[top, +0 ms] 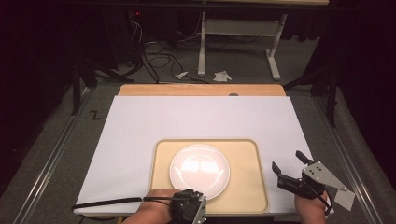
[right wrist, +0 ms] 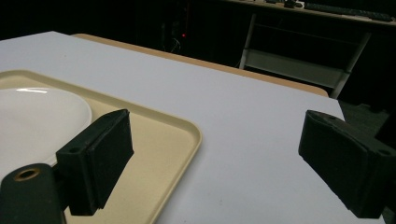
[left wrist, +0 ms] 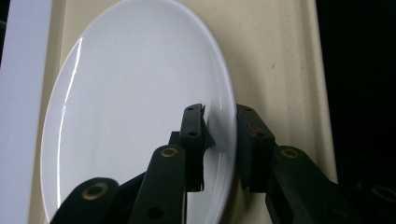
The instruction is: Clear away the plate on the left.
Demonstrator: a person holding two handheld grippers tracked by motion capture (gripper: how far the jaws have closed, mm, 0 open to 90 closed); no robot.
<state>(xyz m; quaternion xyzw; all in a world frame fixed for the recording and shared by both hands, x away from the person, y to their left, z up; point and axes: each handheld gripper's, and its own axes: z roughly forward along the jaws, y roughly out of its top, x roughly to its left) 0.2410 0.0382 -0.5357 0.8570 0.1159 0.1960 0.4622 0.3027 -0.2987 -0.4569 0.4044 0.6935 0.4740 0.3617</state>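
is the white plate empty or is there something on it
Empty. The white plate shows only bare glossy surface and glare as it lies on the tan tray; the left hand-held gripper straddles its rim.

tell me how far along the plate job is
Done: the white plate sits flat on the beige tray. In hand: the left gripper straddles the plate's near rim, a slight gap at the pads. Left: drawing it away. The right gripper waits open beside the tray.
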